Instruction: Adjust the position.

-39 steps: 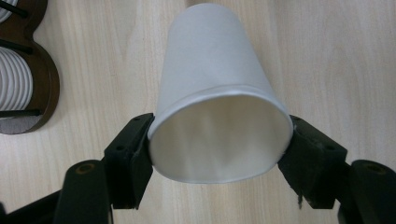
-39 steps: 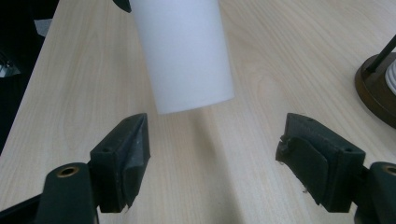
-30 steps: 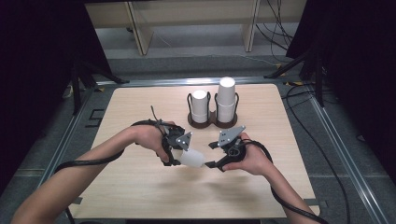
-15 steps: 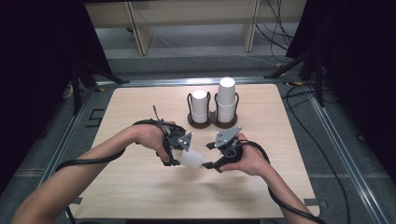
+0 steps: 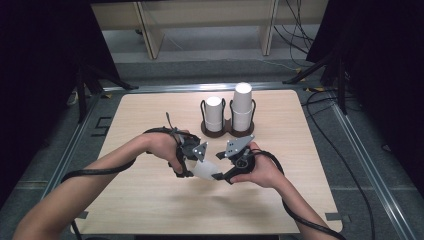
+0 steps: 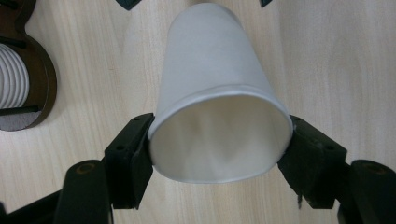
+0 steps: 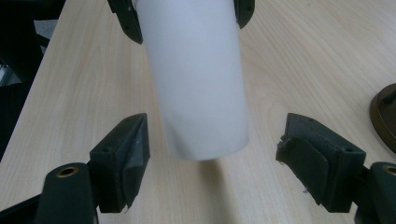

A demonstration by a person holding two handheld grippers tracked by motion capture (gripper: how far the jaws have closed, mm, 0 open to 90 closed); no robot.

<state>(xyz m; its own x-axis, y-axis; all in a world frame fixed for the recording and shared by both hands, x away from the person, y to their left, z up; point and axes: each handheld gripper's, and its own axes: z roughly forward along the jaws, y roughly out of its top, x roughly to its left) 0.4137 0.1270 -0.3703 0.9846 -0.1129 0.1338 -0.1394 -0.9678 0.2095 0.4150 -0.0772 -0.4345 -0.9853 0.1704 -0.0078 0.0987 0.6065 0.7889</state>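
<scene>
Floor of grey surrounds the pale wooden table [image 5: 150,200], where a dark two-ring holder [image 5: 227,131] keeps two stacks of white cups [image 5: 241,107], while nearer, left gripper [image 5: 196,159] clamps the rim of an empty white paper cup [image 6: 217,107] above the tabletop, right gripper [image 7: 210,154] spread around its base without touching.

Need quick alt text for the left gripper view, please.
A white paper cup lies sideways, gripped at its open rim between the left gripper's two black fingers, mouth toward the camera. Beneath is a pale wooden table; a dark cup holder sits at left.
</scene>
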